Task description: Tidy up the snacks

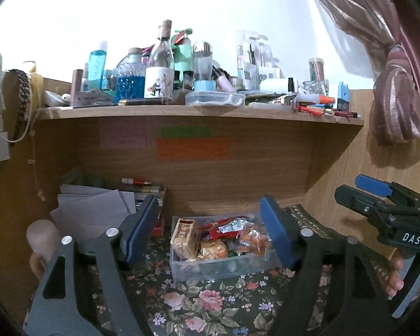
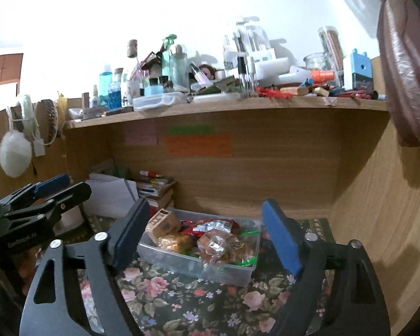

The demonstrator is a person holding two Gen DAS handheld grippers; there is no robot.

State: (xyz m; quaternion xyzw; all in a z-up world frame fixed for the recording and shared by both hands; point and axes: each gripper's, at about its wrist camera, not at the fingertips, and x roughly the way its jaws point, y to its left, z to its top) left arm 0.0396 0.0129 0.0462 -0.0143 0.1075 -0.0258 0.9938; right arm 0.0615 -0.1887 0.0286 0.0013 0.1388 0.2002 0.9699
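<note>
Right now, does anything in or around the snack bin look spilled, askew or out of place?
Nothing looks spilled. The snack packets sit piled loosely inside the clear plastic bin, none on the floral cloth around it. The bin sits slightly angled to the desk's back panel. Both grippers, left and right, are open and empty.

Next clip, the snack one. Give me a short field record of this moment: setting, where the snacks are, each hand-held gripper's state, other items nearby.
setting: wooden desk alcove under a cluttered shelf, floral cloth on the desk
snacks: wrapped packets piled in a clear plastic bin on the cloth
left hand-held gripper: open, nothing between its pads, back from the bin
right hand-held gripper: open, empty, back from the bin
nearby: papers and stacked books left of the bin
</note>
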